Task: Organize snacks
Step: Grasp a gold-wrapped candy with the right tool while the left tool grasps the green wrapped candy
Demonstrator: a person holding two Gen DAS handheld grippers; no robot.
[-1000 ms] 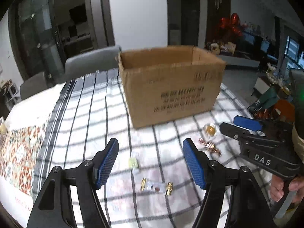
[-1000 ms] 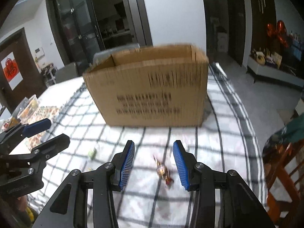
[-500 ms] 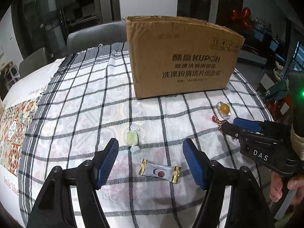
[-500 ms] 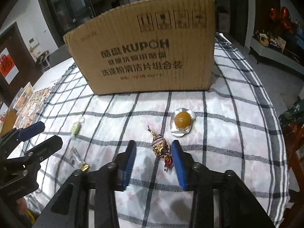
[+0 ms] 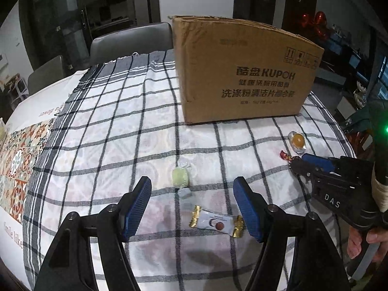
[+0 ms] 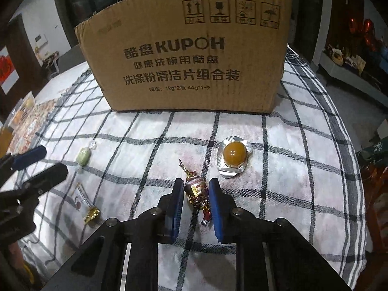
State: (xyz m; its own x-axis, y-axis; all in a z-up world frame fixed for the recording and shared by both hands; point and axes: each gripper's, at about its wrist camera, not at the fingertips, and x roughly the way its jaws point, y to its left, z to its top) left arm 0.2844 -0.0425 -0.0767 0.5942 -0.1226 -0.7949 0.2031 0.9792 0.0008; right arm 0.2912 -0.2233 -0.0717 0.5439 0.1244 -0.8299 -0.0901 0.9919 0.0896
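squeezing the red candy [image 6: 196, 189] low in the middle, the right gripper [image 6: 194, 189] is nearly closed on it, ready to lift it to the box [image 6: 189, 55] up top. the left gripper [image 5: 192, 194] hangs wide open, holding nothing, over the white candy [image 5: 216, 221].

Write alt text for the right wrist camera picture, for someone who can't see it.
The right gripper closes around a foil-wrapped candy on a checked tablecloth. A cardboard box stands behind, with an orange candy and a green candy lying nearby.
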